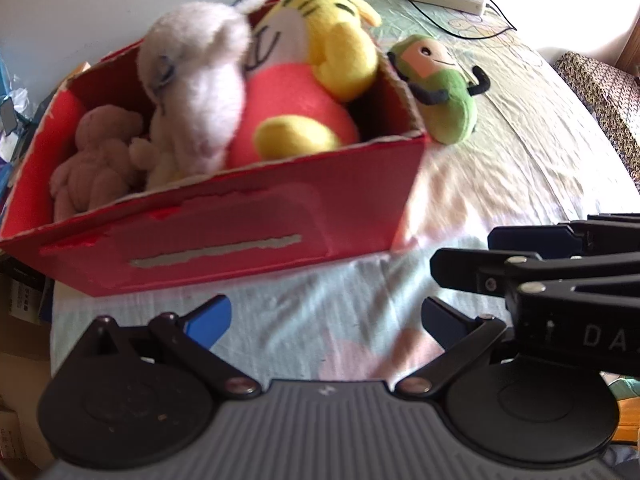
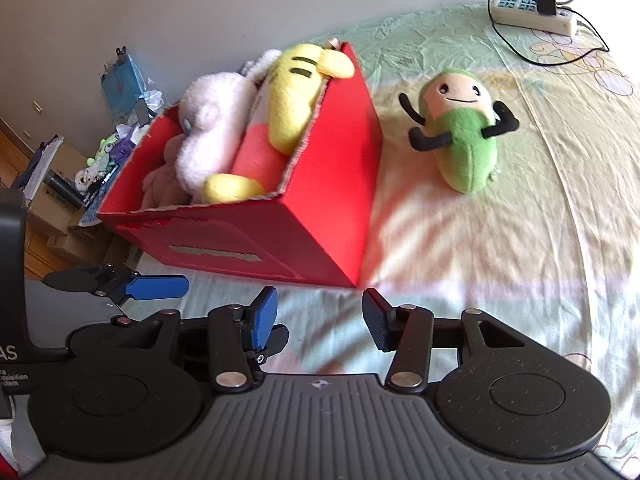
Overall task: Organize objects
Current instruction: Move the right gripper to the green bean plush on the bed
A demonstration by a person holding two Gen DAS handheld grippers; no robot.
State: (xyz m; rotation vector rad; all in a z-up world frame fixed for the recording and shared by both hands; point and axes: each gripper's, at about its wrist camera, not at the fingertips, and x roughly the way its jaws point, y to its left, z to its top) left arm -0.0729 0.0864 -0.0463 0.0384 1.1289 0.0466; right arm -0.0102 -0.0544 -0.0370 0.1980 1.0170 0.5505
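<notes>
Bright daylight from the upper right washes out that corner; fisheye edges bend, and both views are slightly soft.

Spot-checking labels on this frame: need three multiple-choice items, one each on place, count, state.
1. Where is the green bean-shaped plush toy?
A. in the box
B. on the bedsheet beside the box
C. in a gripper

2. How many plush toys sit in the red cardboard box?
A. one
B. three
C. five

3. The right hand-held gripper is:
A. open, empty
B. shut on a toy
C. shut on the box

B: it lies on the sheet, outside the box wall.
B: white, yellow and pinkish toys.
A: its jaws stand apart over bare sheet.
</notes>
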